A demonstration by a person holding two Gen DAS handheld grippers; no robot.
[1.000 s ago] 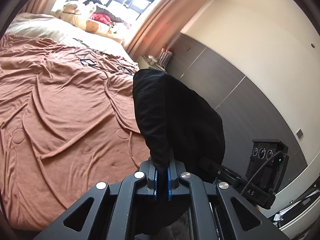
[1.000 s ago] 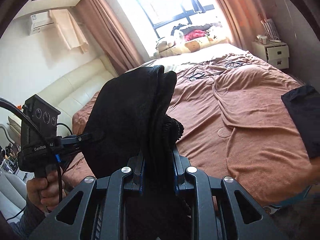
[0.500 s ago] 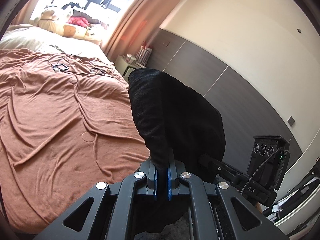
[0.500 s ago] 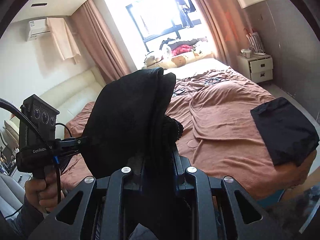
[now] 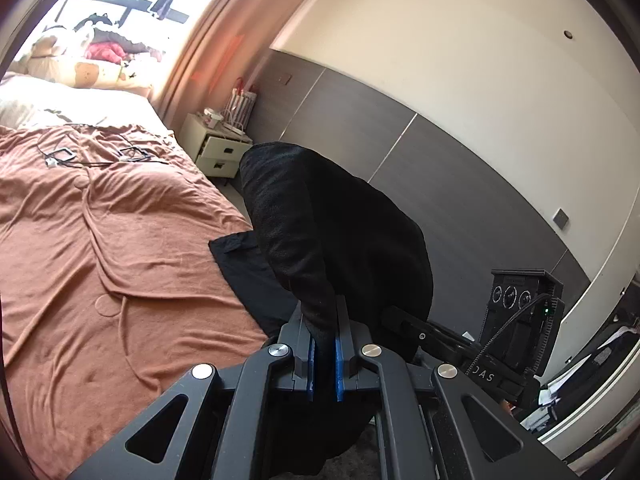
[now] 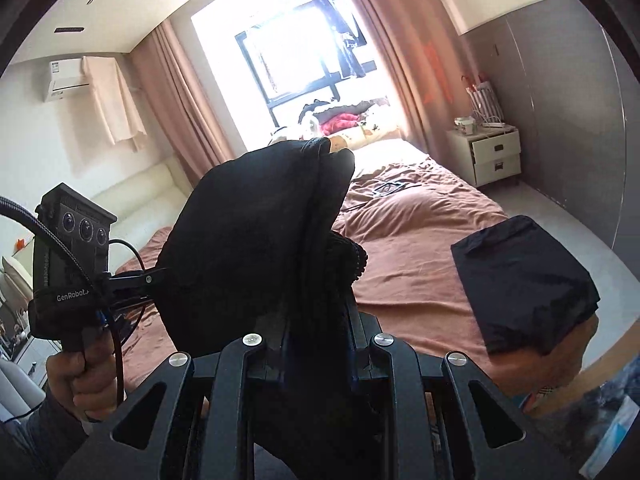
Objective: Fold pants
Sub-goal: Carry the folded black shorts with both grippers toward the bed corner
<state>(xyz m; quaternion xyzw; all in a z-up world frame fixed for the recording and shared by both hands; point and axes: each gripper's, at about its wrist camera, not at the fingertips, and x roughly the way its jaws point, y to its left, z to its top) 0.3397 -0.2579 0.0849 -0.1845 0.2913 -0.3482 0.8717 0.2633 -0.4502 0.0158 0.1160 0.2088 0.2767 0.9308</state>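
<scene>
I hold black pants in the air between both grippers, off the foot of the bed. My left gripper is shut on a fold of the pants, which rise above its blue pads. My right gripper is shut on a thicker bunch of the same pants, which hides its fingertips. A second black garment, folded, lies on the near right corner of the bed; its edge also shows in the left wrist view.
The bed has a rumpled brown cover with cables near the pillows. A white nightstand stands by the grey wall panels. A cream sofa is on the left.
Both grippers have lifted and pulled back with the pants still held. The views now show more of the wall and ceiling, and the folded black garment on the bed corner has come into view.
</scene>
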